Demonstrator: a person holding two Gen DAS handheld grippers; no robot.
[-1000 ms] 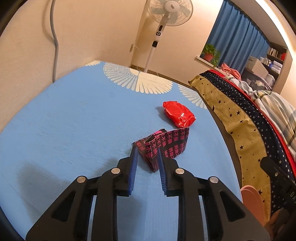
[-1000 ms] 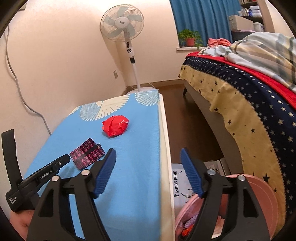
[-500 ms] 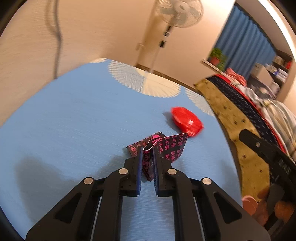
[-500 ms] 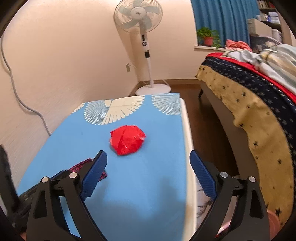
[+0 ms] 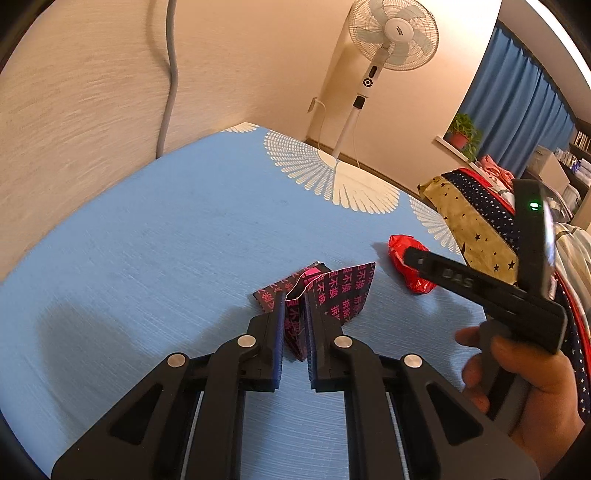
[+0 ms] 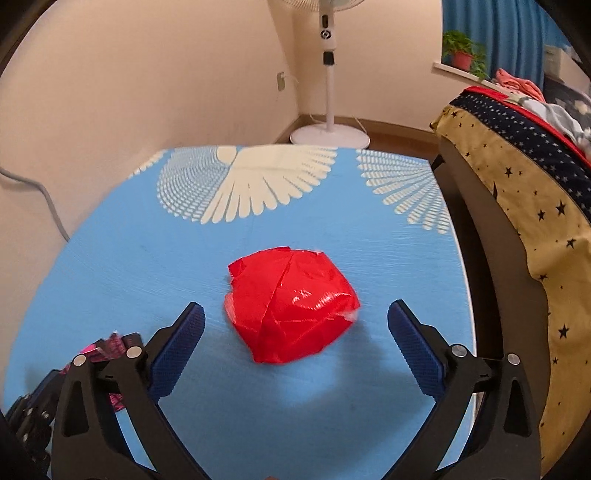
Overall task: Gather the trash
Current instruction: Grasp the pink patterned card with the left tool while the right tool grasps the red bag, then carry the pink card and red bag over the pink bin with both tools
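My left gripper (image 5: 294,306) is shut on a dark wrapper with pink print (image 5: 336,291), pinching its folded edge just above the blue table cloth (image 5: 166,240). A crumpled red wrapper (image 6: 291,306) lies on the cloth, right of the dark wrapper. My right gripper (image 6: 295,332) is open, its blue pads on either side of the red wrapper and just short of it, apart from it. In the left wrist view the right gripper's body partly covers the red wrapper (image 5: 400,248). The dark wrapper also shows at the lower left of the right wrist view (image 6: 110,345).
The table's right edge (image 6: 463,280) drops to a narrow gap beside a bed with a star-print cover (image 6: 535,192). A standing fan (image 5: 391,29) stands beyond the far end. A wall with a grey cable (image 5: 166,74) runs along the left.
My left gripper has closed on the dark wrapper and raised its edge. My right gripper has moved forward and left over the table, up to the red wrapper, staying open.
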